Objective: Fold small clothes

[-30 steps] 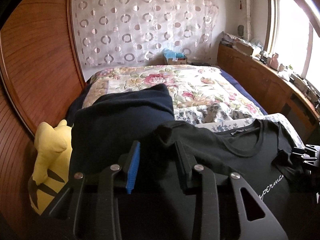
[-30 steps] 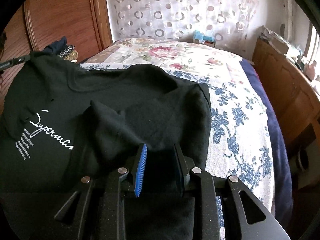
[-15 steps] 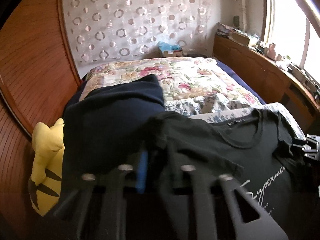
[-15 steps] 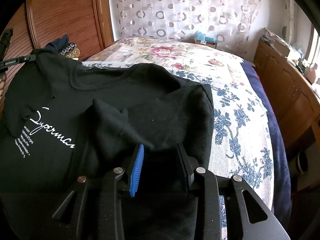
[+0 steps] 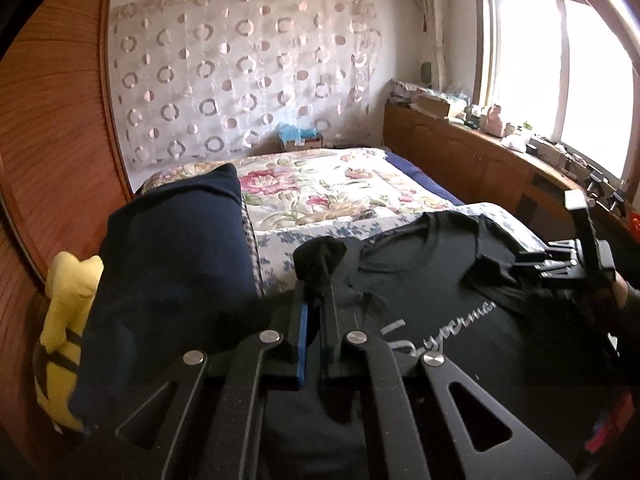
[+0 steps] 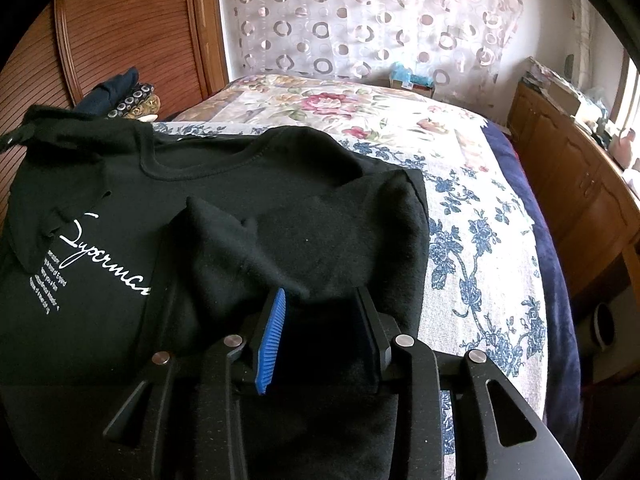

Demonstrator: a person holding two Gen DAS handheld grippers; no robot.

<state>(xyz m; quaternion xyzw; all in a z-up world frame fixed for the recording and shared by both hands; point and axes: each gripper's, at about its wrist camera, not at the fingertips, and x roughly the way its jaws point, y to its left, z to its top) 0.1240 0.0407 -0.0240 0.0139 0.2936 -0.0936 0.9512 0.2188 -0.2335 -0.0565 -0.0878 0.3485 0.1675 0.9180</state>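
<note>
Two grippers at work on one garment. Left gripper: jaws clamped on a bunched sleeve of the black T-shirt, the cloth standing up in a knob above the fingertips. Right gripper: jaws have just been opening and now stand apart; the folded-over right sleeve lies loosely between the blue pad and the black one, neither pad pressing on it. Seen from the left wrist camera, the same right gripper sits at the far side of the shirt with a dark-sleeved hand behind it.

The T-shirt lies front-up on the near end of the bed, neckline toward the headboard side, white script lettering partly covered by the folded sleeve. Fabric under the shirt: a white sheet with blue flowers. Beyond that, a quilt with pink roses. A dark blue blanket edge runs along the window side of the bed.

Left of the shirt: a navy folded garment, just beside the left gripper. Against it, a yellow plush toy, by the wooden panel.

Farther out: sheer curtain with ring pattern on the back wall, a box with blue tissue below it, a wooden cabinet under the bright window, clutter along its top.
</note>
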